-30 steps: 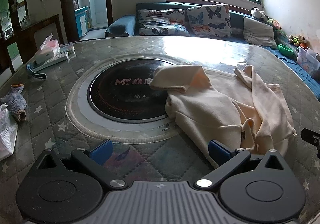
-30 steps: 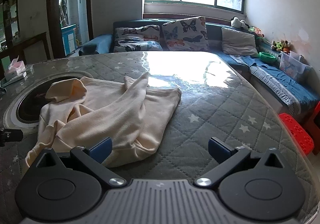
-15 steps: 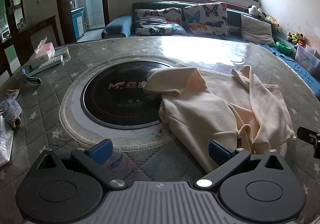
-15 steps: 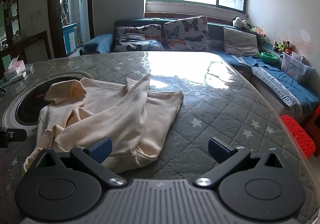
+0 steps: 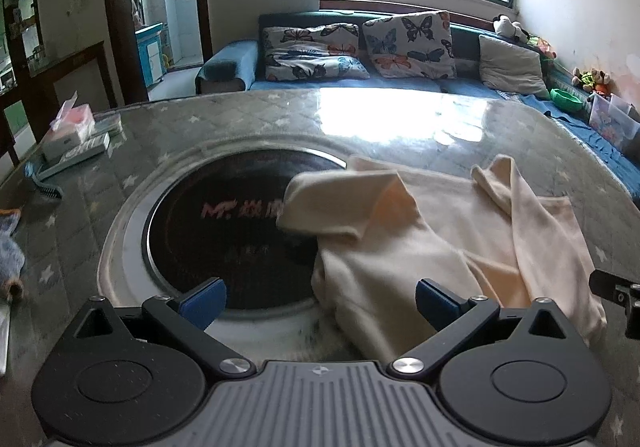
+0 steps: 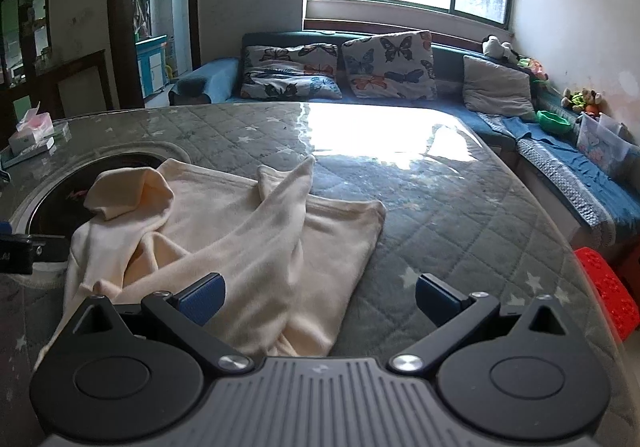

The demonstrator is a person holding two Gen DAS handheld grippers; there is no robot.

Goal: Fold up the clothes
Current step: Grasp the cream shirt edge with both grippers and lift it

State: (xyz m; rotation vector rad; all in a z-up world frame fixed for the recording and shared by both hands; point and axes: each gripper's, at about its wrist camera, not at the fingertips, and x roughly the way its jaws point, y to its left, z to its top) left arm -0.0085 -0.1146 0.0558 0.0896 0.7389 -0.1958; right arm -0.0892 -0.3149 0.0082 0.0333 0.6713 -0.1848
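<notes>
A cream long-sleeved garment [image 5: 432, 247] lies crumpled on a round table with a grey quilted star cover [image 5: 280, 115]. One sleeve is folded over its left side, another lies across the body. It also shows in the right wrist view [image 6: 248, 239]. My left gripper [image 5: 320, 297] is open and empty, just above the garment's near left edge. My right gripper [image 6: 320, 297] is open and empty, over the garment's near hem. The right gripper's tip shows at the left wrist view's right edge [image 5: 616, 291].
A black round hotplate [image 5: 224, 223] is set in the table's middle, partly under the garment. A tissue box [image 5: 70, 127] and a remote [image 5: 76, 155] lie at the far left. A blue sofa with butterfly cushions [image 6: 340, 71] stands behind. A red stool [image 6: 608, 291] is at the right.
Both grippers have moved forward and closer to the garment. The garment has not moved. Both stay open.
</notes>
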